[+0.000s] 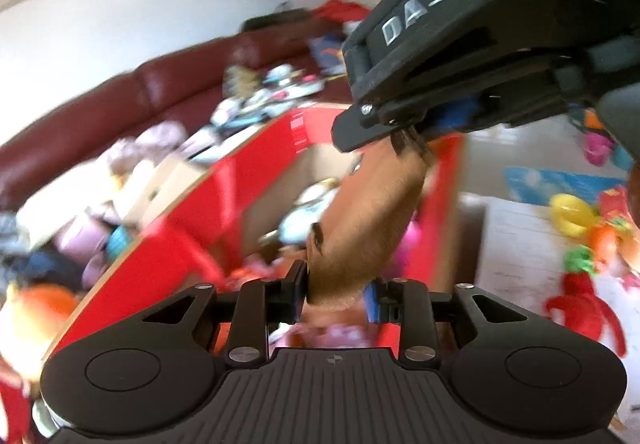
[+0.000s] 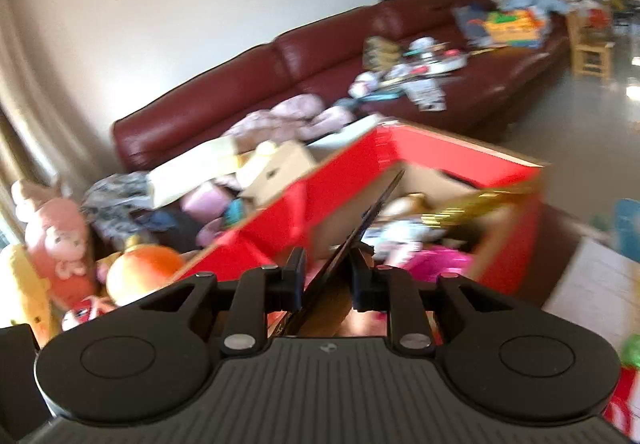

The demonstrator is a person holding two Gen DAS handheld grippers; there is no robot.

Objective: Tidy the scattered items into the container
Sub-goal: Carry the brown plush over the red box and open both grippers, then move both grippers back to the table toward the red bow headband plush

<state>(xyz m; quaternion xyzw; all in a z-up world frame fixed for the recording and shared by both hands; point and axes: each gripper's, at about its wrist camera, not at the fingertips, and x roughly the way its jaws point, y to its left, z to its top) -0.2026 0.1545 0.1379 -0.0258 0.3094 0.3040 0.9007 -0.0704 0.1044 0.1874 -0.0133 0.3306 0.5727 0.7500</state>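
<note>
**Plush slung between two tools above the red box**

Left tool (image 1: pixel 340 280): about half spread, with the blunt lower end of the tan plush toy (image 1: pixel 368 211) between its fingers and the left finger (image 1: pixel 299 280) against the fur. Pinched or merely resting there: cannot tell through the blur. Toy just ahead of this tool, above the open red box (image 1: pixel 256 179), not yet inside. Right tool (image 2: pixel 330 268): narrower spread, not clamped. A thin dark strip (image 2: pixel 360 228) slanting across its gap, brown fur beneath, clear space beside the right finger.

Likely trouble from here:
- One end loosed ahead of the other: would swing from whichever tool keeps contact, then strike the red wall nearest the left tool or drop outside it.
- Tufts snagged on a pad: would drag back out as the tool pulls away.
- Box already crowded below both tools: might perch on the heap and roll over the rim.

Long axis slanted, running from the left tool up and rightward to the right tool. Dark-tufted end uppermost at the right tool, blunt end lowest.
</note>
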